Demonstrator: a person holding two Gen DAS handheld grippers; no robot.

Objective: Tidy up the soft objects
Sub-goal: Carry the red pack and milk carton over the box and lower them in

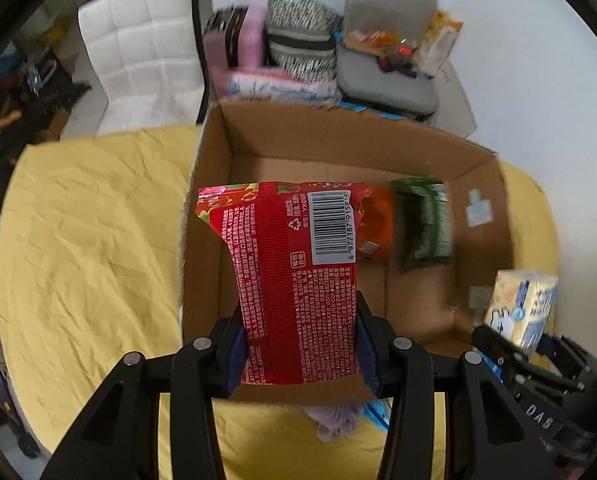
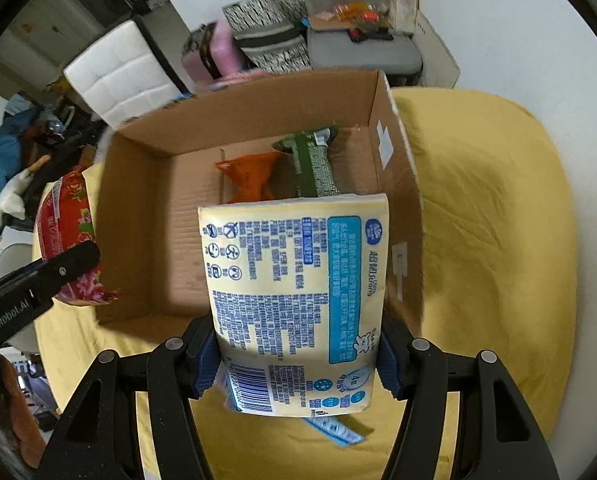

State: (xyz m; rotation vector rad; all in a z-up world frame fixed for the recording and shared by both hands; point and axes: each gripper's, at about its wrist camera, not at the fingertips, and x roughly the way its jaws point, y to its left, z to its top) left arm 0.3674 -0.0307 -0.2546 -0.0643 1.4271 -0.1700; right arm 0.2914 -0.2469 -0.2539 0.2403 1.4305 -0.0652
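The left gripper (image 1: 300,344) is clamped on a red pack (image 1: 290,280) at frame centre, over the open box (image 1: 338,136). The right gripper (image 2: 294,356) is clamped on a yellow tissue pack (image 2: 294,300); orange (image 2: 250,176) and green (image 2: 312,168) packs lie inside the box.

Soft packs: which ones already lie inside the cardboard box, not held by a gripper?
The orange pack and the green pack beside it, on the box floor. The red and pale yellow packs are clamped.
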